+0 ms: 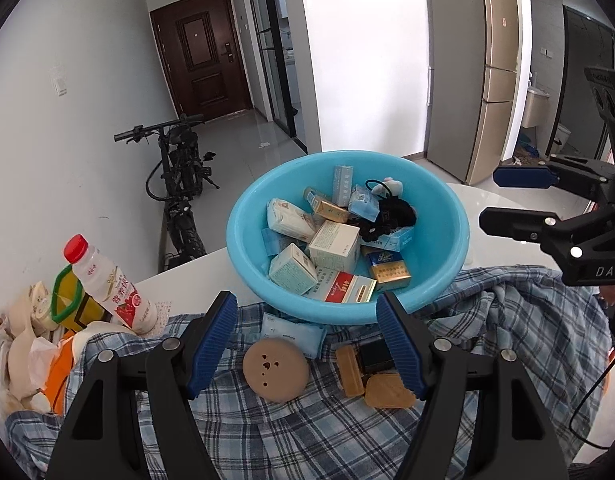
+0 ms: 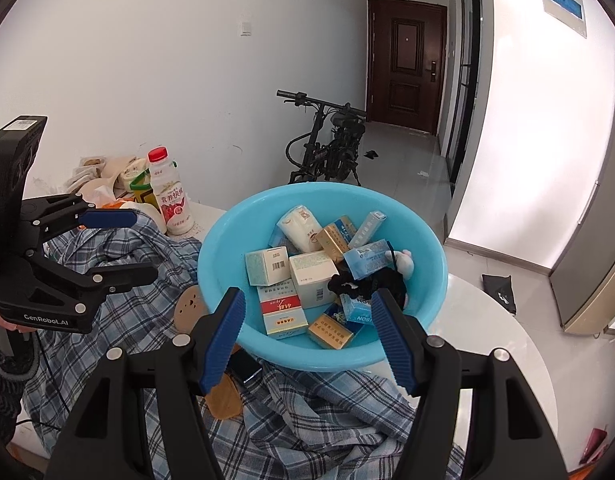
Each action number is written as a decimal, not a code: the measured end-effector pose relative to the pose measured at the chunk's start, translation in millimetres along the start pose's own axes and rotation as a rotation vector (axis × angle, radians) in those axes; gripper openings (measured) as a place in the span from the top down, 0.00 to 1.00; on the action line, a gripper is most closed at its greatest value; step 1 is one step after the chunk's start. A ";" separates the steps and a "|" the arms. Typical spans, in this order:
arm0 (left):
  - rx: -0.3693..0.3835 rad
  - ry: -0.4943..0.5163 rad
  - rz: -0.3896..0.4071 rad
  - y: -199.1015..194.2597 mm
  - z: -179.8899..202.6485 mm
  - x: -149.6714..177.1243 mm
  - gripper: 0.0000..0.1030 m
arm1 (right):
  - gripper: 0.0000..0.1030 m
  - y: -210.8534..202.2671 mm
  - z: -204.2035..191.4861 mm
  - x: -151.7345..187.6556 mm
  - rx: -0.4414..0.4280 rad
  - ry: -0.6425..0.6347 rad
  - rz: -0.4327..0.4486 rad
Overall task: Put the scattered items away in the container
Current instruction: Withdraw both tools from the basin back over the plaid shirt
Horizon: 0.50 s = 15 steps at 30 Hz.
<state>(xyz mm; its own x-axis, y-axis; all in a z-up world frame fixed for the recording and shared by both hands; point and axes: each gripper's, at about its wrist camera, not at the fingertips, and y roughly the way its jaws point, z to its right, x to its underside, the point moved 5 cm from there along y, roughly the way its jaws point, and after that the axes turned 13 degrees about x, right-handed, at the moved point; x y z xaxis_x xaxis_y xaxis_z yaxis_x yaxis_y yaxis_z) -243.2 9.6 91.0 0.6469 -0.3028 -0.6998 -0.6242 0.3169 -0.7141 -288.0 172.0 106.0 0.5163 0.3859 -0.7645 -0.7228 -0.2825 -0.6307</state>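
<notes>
Most of our tidying looks done: the blue basin (image 1: 347,240) on the bench (image 1: 195,276) holds many small boxes (image 1: 333,246) and a black scrunchie (image 1: 391,210). Just before it we see a round disc (image 1: 276,370), tan pieces (image 1: 389,392) and a dark case (image 1: 375,354) left on plaid cloth (image 1: 527,320). Left gripper (image 1: 307,346) and right gripper (image 2: 307,340) hover with jaws wide, empty.

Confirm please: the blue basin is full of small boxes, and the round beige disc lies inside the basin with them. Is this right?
Not quite. The round beige disc is not inside the blue basin; it lies outside, on the checked shirt in front of it, as the left wrist view shows. The small boxes are indeed in the basin.
</notes>
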 end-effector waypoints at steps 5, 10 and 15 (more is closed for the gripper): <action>0.038 0.008 -0.023 7.5 7.8 19.0 0.28 | 0.38 1.6 -7.0 15.3 -0.014 -0.006 -0.021; 0.037 0.012 -0.053 17.6 8.1 34.8 0.28 | 0.38 2.6 -14.8 32.0 -0.042 -0.007 -0.040; 0.027 -0.018 -0.101 32.2 -2.0 52.5 0.27 | 0.38 7.9 -20.7 47.0 -0.066 -0.004 -0.063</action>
<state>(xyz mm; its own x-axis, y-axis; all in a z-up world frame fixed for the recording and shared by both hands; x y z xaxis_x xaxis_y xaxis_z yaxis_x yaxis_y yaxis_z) -230.2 2.1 31.2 0.7136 -0.3187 -0.6239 -0.5436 0.3099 -0.7800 -259.9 169.7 62.3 0.5577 0.4082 -0.7228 -0.6572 -0.3148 -0.6848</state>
